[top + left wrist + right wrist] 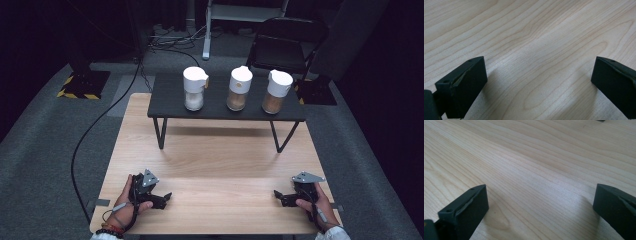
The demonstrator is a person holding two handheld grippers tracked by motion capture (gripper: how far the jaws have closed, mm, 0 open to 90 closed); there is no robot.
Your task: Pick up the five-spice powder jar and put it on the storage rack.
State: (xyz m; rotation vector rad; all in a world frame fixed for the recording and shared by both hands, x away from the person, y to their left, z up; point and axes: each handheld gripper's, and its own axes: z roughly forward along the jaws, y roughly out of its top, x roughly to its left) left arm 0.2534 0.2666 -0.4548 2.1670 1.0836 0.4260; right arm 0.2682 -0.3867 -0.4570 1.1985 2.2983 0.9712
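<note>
The left claw (165,196) and right claw (278,194) are rested on the near tabletop (215,160), jaws held apart and empty. Three white-lidded jars (239,88) are stood upright, well ahead on the dark raised shelf (220,112); the rightmost jar (276,91) is judged nearer the right claw.

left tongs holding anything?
No: the left tongs stand wide open over bare wooden table, nothing between the jaws.
</note>
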